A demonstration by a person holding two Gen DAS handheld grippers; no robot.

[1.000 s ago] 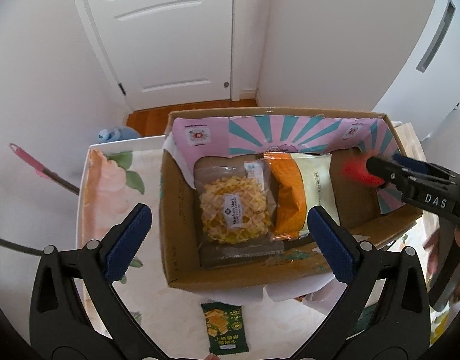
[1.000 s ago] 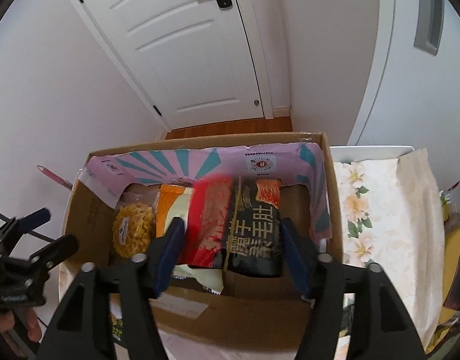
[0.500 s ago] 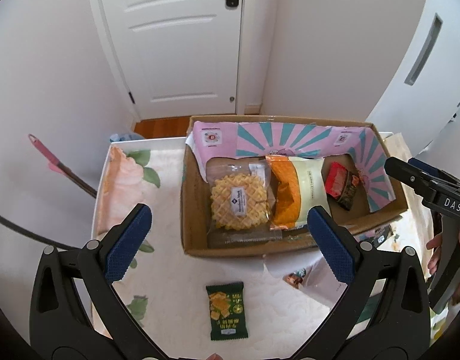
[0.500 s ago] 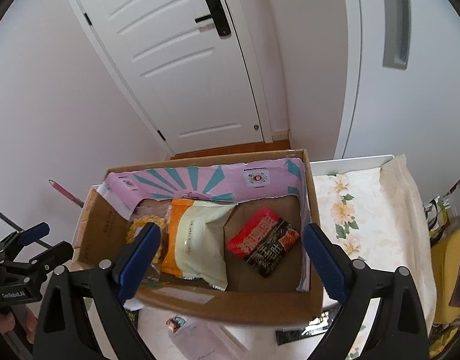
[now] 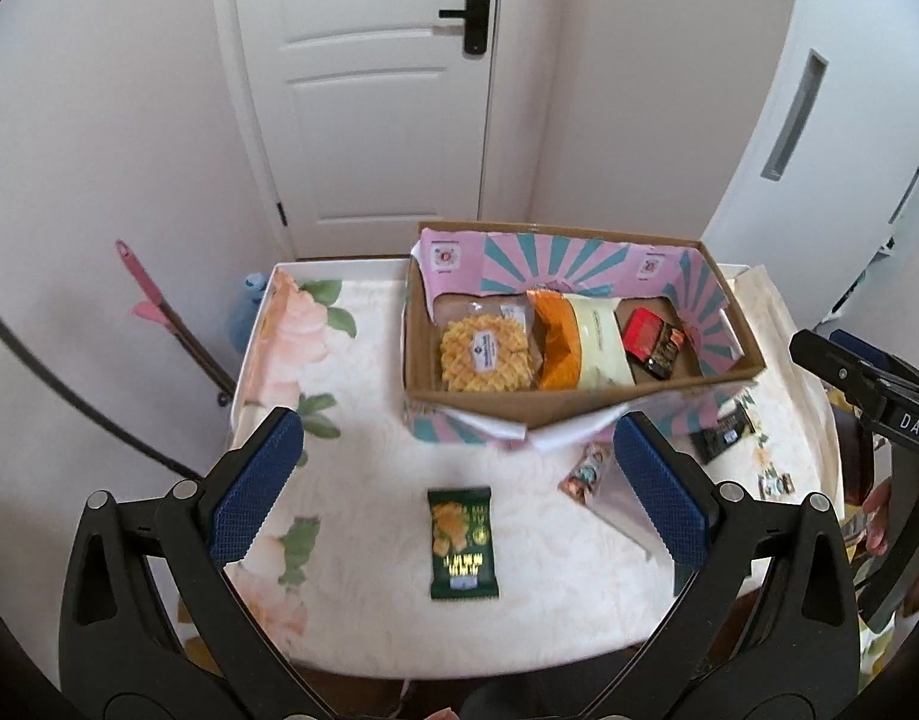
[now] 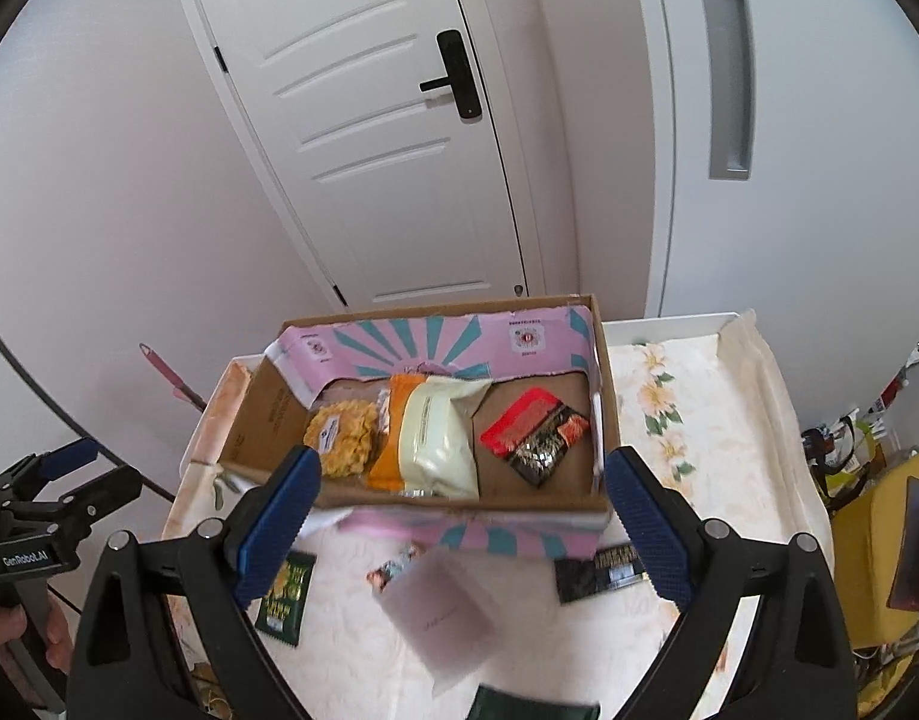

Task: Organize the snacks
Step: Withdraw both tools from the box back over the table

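A cardboard box point(image 5: 573, 405) point(image 6: 459, 504) with pink and teal flaps stands on the flowered table. It holds a waffle pack point(image 5: 485, 353) point(image 6: 341, 438), an orange and cream bag point(image 5: 582, 339) point(image 6: 432, 441) and a red and black packet point(image 5: 651, 341) point(image 6: 537, 435). A green snack packet point(image 5: 462, 534) point(image 6: 284, 591) lies in front of the box. My left gripper point(image 5: 453, 483) is open and empty, above the green packet. My right gripper point(image 6: 459, 519) is open and empty, above the box's near wall; it also shows in the left wrist view point(image 5: 861, 381).
A silvery pouch point(image 6: 441, 612), a small colourful packet point(image 5: 586, 471) and a black bar point(image 5: 723, 432) point(image 6: 600, 564) lie on the table point(image 5: 351, 462) near the box. A white door point(image 5: 369, 90) stands behind. A yellow object point(image 6: 873, 534) sits off the table's right edge.
The red and black packet left my right gripper and now lies in the box. Both grippers have pulled back and up from the box; the right one has opened wide.
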